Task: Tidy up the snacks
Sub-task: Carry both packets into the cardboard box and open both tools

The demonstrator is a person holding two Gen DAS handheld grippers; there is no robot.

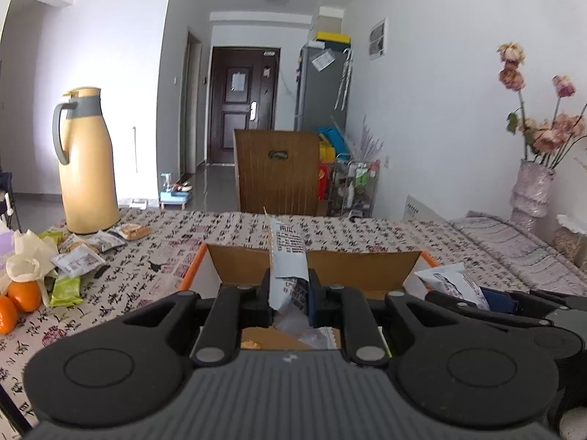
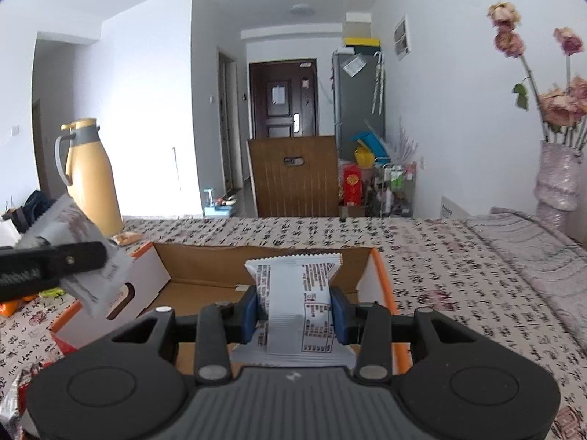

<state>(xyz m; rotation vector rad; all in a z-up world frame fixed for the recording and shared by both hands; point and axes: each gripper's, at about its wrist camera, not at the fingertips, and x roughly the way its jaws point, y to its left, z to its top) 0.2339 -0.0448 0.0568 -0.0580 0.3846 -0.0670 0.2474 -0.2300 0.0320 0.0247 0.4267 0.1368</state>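
Note:
An open cardboard box [image 1: 315, 264] with orange-and-white sides sits on the patterned tablecloth; it also shows in the right wrist view [image 2: 205, 267]. My left gripper [image 1: 290, 289] is shut on a white snack packet [image 1: 288, 249], held edge-on above the box. My right gripper [image 2: 295, 311] is shut on another white snack packet [image 2: 297, 293] over the box's near right part. In the right wrist view the left gripper [image 2: 55, 260] and its packet [image 2: 79, 242] hang over the box's left wall. The right gripper's packet [image 1: 451, 282] shows at the right in the left wrist view.
A pile of loose snack packets [image 1: 79, 256] and oranges [image 1: 22, 297] lies at the table's left, by a tall yellow thermos [image 1: 86, 161]. A vase of dried flowers [image 1: 532, 190] stands far right. A wooden chair back [image 1: 279, 172] is behind the table.

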